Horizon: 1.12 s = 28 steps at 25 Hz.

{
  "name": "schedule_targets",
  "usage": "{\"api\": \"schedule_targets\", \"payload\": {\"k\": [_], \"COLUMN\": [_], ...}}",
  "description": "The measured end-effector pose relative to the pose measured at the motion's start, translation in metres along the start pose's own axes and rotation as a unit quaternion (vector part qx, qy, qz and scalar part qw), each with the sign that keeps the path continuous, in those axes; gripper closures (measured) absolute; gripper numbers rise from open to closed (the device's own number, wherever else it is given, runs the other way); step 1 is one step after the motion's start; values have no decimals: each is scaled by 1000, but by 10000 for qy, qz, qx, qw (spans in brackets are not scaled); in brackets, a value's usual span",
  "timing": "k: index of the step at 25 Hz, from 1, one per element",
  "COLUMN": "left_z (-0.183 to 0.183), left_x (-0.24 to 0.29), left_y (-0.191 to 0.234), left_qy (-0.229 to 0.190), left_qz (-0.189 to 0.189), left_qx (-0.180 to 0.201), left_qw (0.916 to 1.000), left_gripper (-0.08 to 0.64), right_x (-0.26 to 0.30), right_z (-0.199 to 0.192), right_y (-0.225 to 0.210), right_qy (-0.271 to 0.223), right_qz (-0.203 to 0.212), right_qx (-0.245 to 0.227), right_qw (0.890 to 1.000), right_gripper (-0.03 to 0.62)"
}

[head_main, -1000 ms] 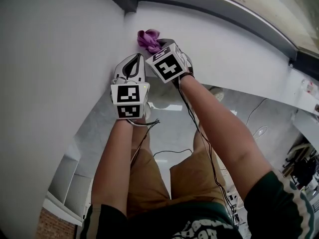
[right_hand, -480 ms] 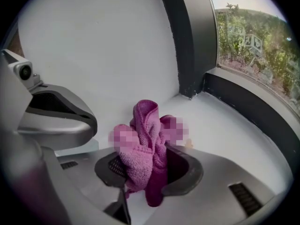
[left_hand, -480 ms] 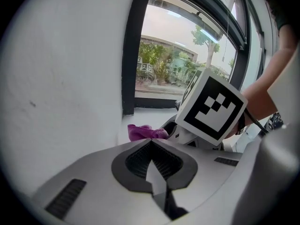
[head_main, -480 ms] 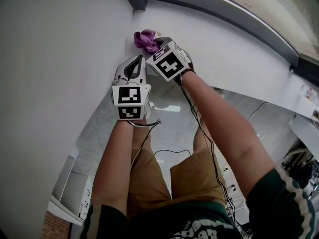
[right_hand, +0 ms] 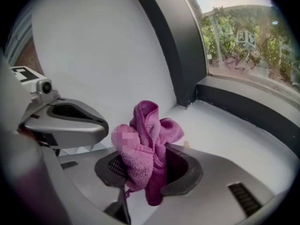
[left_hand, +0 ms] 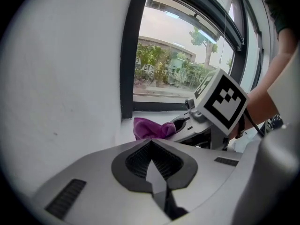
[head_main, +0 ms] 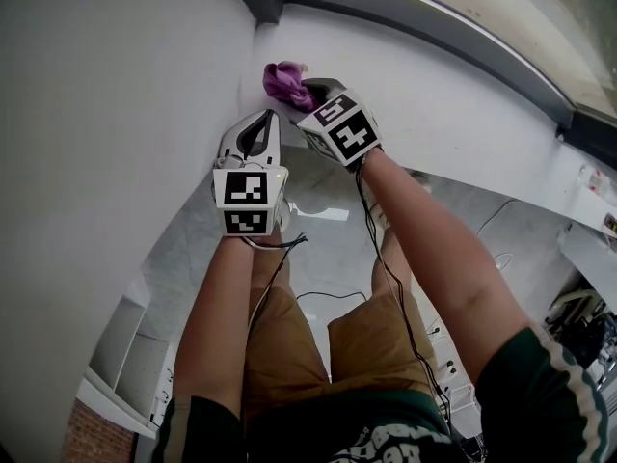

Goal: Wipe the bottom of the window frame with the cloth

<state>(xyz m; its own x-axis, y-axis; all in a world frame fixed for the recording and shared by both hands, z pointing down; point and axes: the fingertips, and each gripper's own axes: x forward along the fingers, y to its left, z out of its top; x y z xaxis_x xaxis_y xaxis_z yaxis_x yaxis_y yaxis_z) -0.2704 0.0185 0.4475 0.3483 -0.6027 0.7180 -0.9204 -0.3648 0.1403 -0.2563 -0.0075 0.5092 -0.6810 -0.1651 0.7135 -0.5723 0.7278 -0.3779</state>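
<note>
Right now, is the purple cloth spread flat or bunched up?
Bunched up: the cloth sits crumpled in the right gripper, folds sticking up past its jaws.

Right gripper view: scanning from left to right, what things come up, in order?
left gripper → purple cloth → dark window frame → window glass

Bright daylight enters through the window ahead of the jaws, shadows on the wall are faint, and both gripper views warp and darken at the edges.
</note>
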Motion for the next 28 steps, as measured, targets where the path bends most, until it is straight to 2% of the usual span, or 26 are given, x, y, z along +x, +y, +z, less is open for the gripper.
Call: {"api": "schedule_targets", "payload": {"k": [7,10,16,22,28], "left_z": [48,77,170,274,352], "left_x": [-38,-62,-131,-214,-289], "left_y": [-27,-52,-104,-150,-192], "left_qy": [-318,-478,-932,-1734,-2439], "left_qz": [-59,-188,-516,-738,-876], "left_qx": [27,228,650,849,1302], "left_qw": [9995,9984,9922,9784,9570], "left_gripper": [557,557,557,557,557], "right_x": [-98,-154,-274,-389,-496], "right_z": [53,74,121,173,226], "right_y": [8,20,65,105,126], "right_qy": [-1115,-1443,-1907,-2550,-3324], "right_qz": [58,31,-26,-371,-842], "right_qx": [-13,-72,-647,-982,-1194], "right_qw": [9938,9895,9795,9612,9317], "right_gripper": [426,426,426,426,426]}}
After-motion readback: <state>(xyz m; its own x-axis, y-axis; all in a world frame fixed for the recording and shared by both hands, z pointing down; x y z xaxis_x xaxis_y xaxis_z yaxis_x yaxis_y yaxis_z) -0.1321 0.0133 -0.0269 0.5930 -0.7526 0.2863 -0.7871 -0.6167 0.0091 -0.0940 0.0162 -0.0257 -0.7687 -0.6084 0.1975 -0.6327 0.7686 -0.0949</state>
